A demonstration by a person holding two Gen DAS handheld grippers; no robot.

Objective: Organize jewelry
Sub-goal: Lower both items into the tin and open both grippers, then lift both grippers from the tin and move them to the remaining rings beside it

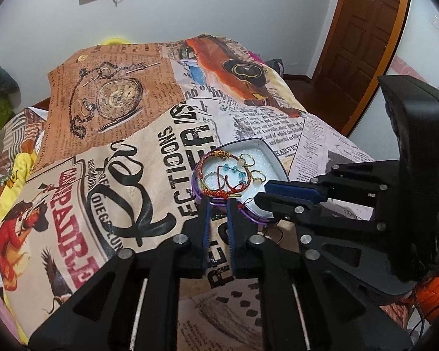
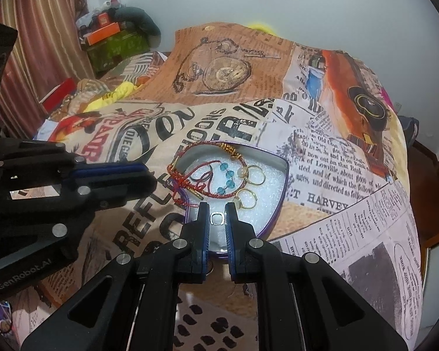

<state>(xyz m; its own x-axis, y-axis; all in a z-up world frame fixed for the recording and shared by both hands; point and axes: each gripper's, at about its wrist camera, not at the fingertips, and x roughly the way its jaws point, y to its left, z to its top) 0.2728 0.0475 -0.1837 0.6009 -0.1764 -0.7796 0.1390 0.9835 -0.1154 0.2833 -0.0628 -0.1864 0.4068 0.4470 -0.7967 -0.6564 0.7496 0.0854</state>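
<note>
Right wrist view: purple-rimmed tin w/ white foam lining sits on the newspaper-print cloth. Inside it: a red cord bracelet w/ gold bits, draped partly over the tin's left rim; a short string of blue beads; two gold rings, one above the other, just right of the beads. Right gripper hangs over the tin's near end, fingers nearly closed on a small silver square ring pinched between the tips. Left gripper comes in from the left, tips near the bracelet's draped end; its blue pads look pressed together w/ nothing seen between them.

Left wrist view: same tin, bracelet and rings; left gripper tips sit at the tin's near rim, a narrow gap showing between them, so how tightly they meet I can't tell for sure. Right gripper crosses in from the right over the tin.

Cloth covers a lumpy bed; white wall behind, wooden door at right, striped curtain and a cluttered shelf corner at left. Tin's near edge is hidden behind the fingers.
</note>
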